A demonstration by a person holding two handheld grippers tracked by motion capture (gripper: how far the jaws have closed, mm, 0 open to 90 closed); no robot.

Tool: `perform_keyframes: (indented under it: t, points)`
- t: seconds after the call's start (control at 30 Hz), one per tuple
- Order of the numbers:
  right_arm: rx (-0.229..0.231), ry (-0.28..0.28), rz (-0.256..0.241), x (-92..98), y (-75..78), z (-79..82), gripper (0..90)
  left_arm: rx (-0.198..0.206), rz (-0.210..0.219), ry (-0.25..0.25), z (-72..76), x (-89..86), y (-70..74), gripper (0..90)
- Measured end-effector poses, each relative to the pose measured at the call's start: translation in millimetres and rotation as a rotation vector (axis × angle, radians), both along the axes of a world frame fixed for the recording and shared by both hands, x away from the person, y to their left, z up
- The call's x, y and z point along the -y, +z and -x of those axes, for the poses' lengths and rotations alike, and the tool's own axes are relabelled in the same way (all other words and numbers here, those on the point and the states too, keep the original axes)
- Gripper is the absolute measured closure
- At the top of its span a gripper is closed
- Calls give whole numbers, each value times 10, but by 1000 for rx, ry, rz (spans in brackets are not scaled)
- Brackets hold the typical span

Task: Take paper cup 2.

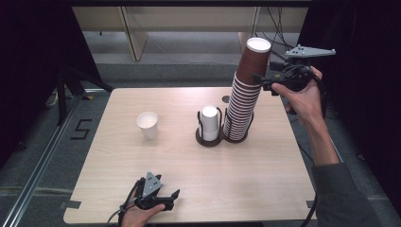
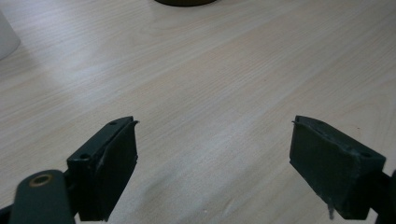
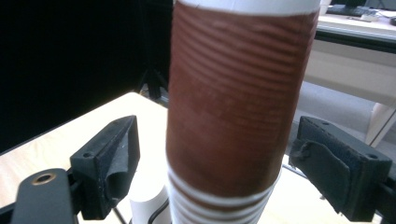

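A single white paper cup (image 1: pixel 147 124) stands upright on the left half of the table (image 1: pixel 118 156), mouth up, well apart from everything else. Toward the near edge, left of its middle, the left gripper (image 1: pixel 171 199) rests on the wood in the person's left hand (image 1: pixel 139 213); in the left gripper view its jaws stand spread wide over bare tabletop, with nothing between them.

Near the table's centre sits a dark round holder (image 1: pixel 208 137) with a short stack of upside-down white cups (image 1: pixel 210 123) inside its wire uprights. Touching it on the right is a second holder of the same kind, carrying the tall stack of brown ribbed cups (image 1: pixel 245 99) (also upside down, white rims showing as bands), which leans a little toward the far right corner.

At the top of that stack the right gripper (image 1: pixel 263 81), held in the person's right hand (image 1: pixel 302 97) above the far right part of the table, brackets the topmost brown cup (image 1: pixel 254 61). In the right gripper view the jaws stand apart on either side of the cup, each with a clear gap to its ribbed wall, so nothing is pinched.
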State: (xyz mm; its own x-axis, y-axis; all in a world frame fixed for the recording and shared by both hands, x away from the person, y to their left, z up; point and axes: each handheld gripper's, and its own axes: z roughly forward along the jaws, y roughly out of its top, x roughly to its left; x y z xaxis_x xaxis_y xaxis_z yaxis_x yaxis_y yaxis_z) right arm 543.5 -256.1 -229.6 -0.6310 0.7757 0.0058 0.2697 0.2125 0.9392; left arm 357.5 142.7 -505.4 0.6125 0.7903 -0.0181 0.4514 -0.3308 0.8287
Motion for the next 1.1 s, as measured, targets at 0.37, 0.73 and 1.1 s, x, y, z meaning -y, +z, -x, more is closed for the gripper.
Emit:
perform_keyframes:
  t: [0.37,0.73,1.1]
  points:
    - [-3,-34,-10,-147,42,-233,153,-1,0,-4,-1,0,0,147]
    - [-24,-36,-49,-229,18,-376,159,-4,-4,-7,11,3,6,146]
    - [22,-49,-57,-206,261,-324,167,-8,4,-10,4,21,-10,146]
